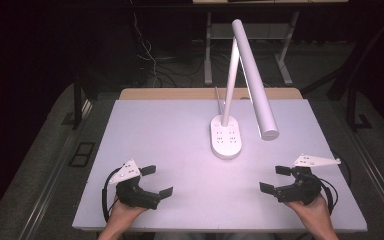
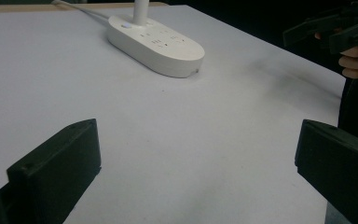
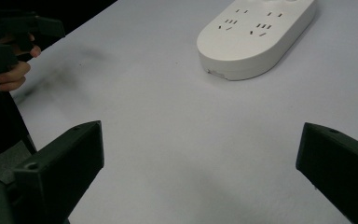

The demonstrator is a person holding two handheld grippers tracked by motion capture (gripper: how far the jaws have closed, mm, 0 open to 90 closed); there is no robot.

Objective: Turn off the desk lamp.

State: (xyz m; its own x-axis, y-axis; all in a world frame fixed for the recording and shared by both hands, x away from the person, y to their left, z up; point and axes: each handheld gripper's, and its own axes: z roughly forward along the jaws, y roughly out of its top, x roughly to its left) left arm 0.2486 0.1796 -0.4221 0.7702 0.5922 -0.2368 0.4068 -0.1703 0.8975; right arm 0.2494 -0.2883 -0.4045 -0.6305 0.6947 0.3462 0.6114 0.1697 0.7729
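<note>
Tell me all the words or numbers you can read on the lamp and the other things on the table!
There are no words or numbers to read here.
Lamp base: socket slots and small marks, no letters that can be made out; any print is too small and blurred.
Lamp head: plain white.
Left gripper and right gripper: black, no labels showing.
Table: plain, no writing.

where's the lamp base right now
In the high view the white lamp base sits on the table right of centre, ahead of and between the open left claw and right claw, touching neither.
</note>
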